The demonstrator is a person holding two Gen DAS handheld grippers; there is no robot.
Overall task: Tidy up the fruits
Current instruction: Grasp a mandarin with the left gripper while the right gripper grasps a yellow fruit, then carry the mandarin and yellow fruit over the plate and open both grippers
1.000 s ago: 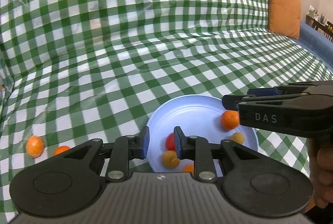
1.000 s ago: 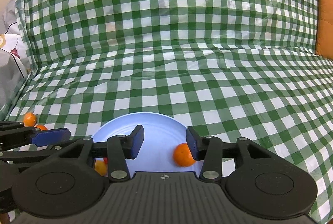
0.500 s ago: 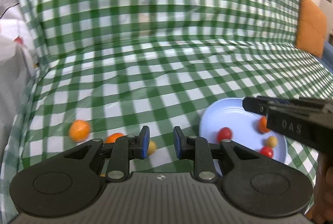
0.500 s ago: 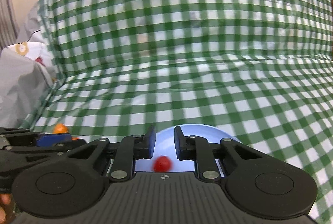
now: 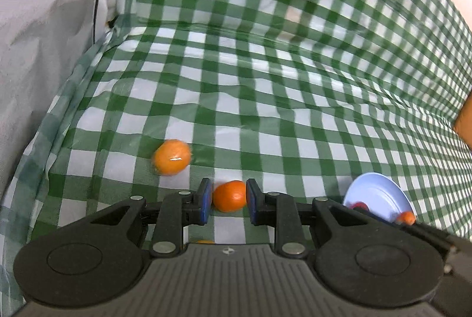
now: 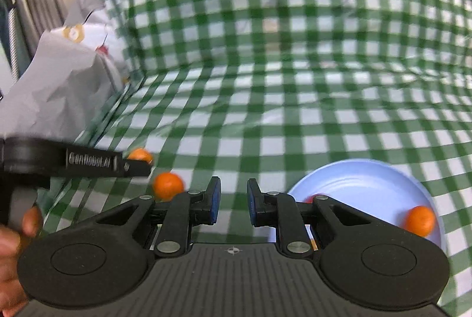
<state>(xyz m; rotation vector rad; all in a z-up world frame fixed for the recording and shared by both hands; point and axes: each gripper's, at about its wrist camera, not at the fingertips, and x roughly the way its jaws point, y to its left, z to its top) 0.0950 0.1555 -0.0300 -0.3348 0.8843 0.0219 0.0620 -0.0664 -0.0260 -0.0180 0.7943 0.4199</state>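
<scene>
A mandarin [image 5: 229,196] lies on the green checked cloth and shows in the narrow gap of my left gripper [image 5: 229,200]. The pads do not press it. In the right wrist view the same mandarin [image 6: 167,185] sits just ahead of the left gripper [image 6: 138,168]. A second mandarin [image 5: 172,157] [image 6: 140,154] rests a little farther off. The pale blue plate [image 5: 374,193] [image 6: 362,178] holds an orange fruit [image 6: 420,221] and a half-hidden red one [image 6: 317,197]. My right gripper [image 6: 233,205] is shut on nothing, to the left of the plate.
A crumpled grey-white bag [image 5: 44,37] [image 6: 59,75] rises along the left edge of the cloth. An orange cushion [image 5: 464,122] shows at the far right. A hand [image 6: 17,231] grips the left tool. The cloth folds upward at the back.
Both grippers swung left, away from the plate, which now sits at the right of each view. The right jaws went from open to shut, leaving an orange fruit in the plate. The loose mandarins came close.
</scene>
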